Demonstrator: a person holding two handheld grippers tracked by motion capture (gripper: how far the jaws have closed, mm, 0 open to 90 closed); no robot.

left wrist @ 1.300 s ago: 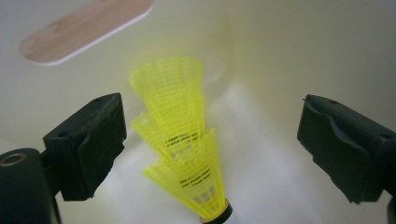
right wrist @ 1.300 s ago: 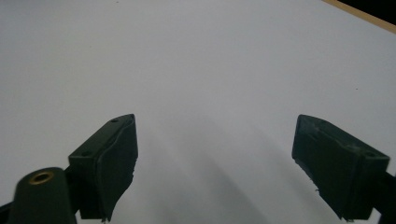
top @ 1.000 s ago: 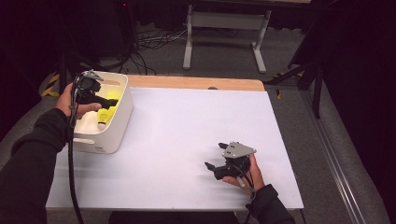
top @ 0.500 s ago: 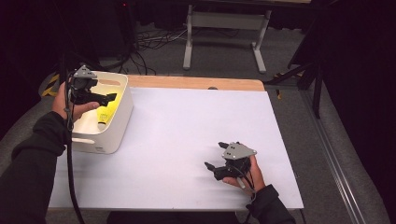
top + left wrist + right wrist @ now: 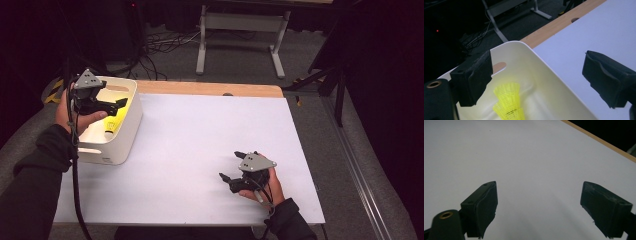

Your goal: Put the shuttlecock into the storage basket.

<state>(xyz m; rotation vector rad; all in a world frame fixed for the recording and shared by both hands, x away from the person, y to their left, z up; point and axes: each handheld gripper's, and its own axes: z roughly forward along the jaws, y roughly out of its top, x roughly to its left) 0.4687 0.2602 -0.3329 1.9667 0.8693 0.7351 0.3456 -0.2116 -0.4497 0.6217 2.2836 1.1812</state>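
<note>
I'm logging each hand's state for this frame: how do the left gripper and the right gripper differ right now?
The left gripper is held up over the white bin, where yellow shuttlecocks lie; the right gripper sits low near the white table, nothing beneath but bare surface. The left gripper points across toward the table; the right gripper points toward the person's left. Both are open and hold nothing.

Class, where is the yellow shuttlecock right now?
The shuttlecock lies inside the white bin at the table's left edge, just below the open left tool.

Yellow shuttlecocks (image 5: 509, 105) cut off by bottom edge.
</note>
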